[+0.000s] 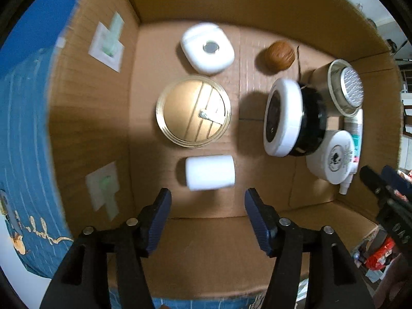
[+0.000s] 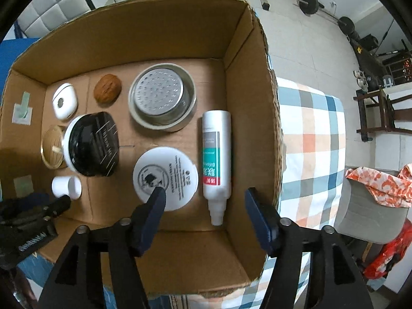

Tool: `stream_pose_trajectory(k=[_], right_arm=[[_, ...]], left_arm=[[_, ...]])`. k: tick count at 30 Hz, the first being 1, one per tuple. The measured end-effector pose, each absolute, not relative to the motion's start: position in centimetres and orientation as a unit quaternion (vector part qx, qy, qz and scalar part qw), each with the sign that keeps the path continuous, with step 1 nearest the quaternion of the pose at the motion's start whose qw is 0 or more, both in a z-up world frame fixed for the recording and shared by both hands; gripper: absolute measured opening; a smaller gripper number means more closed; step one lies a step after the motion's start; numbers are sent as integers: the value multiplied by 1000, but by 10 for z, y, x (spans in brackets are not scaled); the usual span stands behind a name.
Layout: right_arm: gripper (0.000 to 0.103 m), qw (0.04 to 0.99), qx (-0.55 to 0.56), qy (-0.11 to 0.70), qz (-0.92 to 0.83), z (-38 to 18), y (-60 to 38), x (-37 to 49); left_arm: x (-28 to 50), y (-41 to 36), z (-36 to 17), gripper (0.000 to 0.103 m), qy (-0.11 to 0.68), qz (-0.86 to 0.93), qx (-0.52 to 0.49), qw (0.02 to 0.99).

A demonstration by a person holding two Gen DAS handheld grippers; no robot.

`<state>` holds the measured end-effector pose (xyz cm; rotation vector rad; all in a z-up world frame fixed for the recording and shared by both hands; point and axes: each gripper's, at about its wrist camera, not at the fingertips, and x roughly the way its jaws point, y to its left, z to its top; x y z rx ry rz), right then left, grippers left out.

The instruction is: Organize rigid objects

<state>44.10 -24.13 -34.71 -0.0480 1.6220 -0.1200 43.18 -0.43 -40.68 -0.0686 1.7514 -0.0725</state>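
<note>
Cardboard box (image 2: 247, 82): brown, open-topped, seen from above by both wrist cameras; every task object lies on its floor.
Left gripper (image 1: 208, 215): pointing down into the box, blue-padded fingers (image 1: 161, 221) parted and holding nothing; the white cylinder lies just beyond the tips, not touched.
Right gripper (image 2: 204, 211): pointing straight down over the box's near right corner, fingers (image 2: 260, 219) apart and empty; the spray bottle's nozzle lies below the gap, clear of the pads.
White cylinder (image 1: 209, 172): small, on its side, nearest the left gripper.
Spray bottle (image 2: 216, 154): white with a teal and red label, lying flat along the right wall, nozzle toward the camera.
White round lid (image 2: 166, 177): flat, printed with black text, just left of the bottle; the right gripper's left finger overlaps it in view.
Glass dish (image 1: 193, 110): clear and round, gold-rimmed, beyond the cylinder in the left wrist view.
Black jar with white rim (image 2: 91, 144): tipped on its side, between the glass dish and the white round lid.
Metal strainer bowl (image 2: 162, 97): perforated, in a pale ring, toward the far right.
Walnut (image 2: 107, 89): brown, near the far wall.
White rounded case (image 1: 207, 47): grey disc on top, far left, beside the walnut.
Surface (image 2: 311, 139): checked cloth under the box.
</note>
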Motion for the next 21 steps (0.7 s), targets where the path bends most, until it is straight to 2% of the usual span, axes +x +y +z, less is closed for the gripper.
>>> stream_pose_trajectory(k=[4,8,10,12,14,21], right_arm=[[67,687,-7,725,-42,-341,-236,431],[67,694,6,719,-32,-331,-231,419],[72,696,14,717,-25,-326,-229,414],[93,697,25,717,-20,-323,-229,409],[102,700,36,713,-14,-321,-230,403],[103,710,48,703,-10,-313,-230,390]], left_arm=[[425,0,-383,65,747,-28,-30,663],[421,5,-355,86,721,-28,-32,692],[416,5,-340,93,704,-27,-29,709],[419,-7,-323,95,693,-23,-22,720],[422,-10,-309,96,681,-21,-17,732],[406,-19,-295,101,651,-14,3,759]])
